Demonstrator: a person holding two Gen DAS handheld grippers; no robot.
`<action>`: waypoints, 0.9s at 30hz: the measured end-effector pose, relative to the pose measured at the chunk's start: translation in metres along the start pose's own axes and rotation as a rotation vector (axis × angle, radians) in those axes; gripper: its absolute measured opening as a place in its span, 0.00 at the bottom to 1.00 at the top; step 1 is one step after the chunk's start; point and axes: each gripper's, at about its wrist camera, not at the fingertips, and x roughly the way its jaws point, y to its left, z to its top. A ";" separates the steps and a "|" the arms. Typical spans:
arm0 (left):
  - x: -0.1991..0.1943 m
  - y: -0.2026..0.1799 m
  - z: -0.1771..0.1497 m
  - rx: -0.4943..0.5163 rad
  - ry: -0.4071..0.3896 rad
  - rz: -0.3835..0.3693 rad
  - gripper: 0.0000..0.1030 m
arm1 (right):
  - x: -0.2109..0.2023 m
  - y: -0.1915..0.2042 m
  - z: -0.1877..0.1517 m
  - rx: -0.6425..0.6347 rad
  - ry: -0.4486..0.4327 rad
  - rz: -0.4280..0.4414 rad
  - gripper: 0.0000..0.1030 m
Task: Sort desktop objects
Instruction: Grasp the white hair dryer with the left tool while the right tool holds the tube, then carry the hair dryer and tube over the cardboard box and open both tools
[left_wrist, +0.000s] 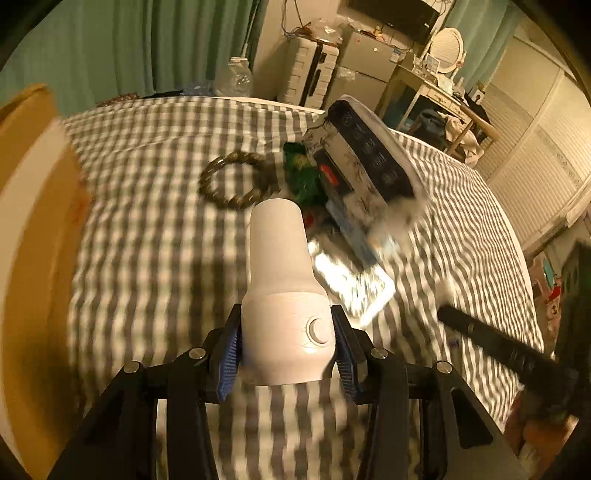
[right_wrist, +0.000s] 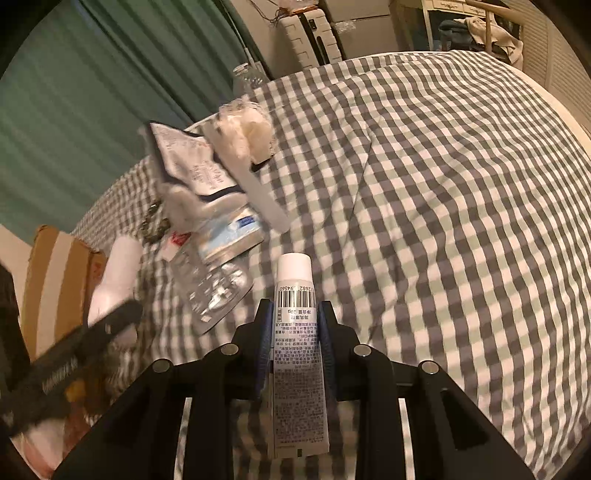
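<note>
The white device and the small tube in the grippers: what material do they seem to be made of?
White device in the left gripper: probably hard moulded plastic, smooth with a soft sheen; it has a round button and crisp edges.
Small tube in the right gripper: looks like soft plastic or laminate with a hard white cap; printed text, a barcode and a flat crimped end show.

The bottle (left_wrist: 284, 295) sits between the left gripper's (left_wrist: 286, 350) pads, above the bed cover (left_wrist: 147, 240); ahead of it lies a bead ring (left_wrist: 231, 181), and ahead to the right a pile of packets (left_wrist: 354, 173); a box (left_wrist: 29, 221) stands to its left; the tube (right_wrist: 297, 332) sits between the right gripper's (right_wrist: 295, 347) pads, with the packets ahead to its left.
</note>
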 end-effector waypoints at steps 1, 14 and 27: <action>-0.010 0.001 -0.008 0.003 -0.004 -0.006 0.44 | -0.005 0.005 -0.005 0.002 -0.003 0.013 0.24; -0.162 0.000 0.022 0.075 -0.174 -0.061 0.44 | -0.129 0.138 -0.026 -0.144 -0.125 0.210 0.24; -0.223 0.170 0.060 -0.012 -0.223 0.235 0.45 | -0.099 0.343 -0.009 -0.380 -0.068 0.367 0.23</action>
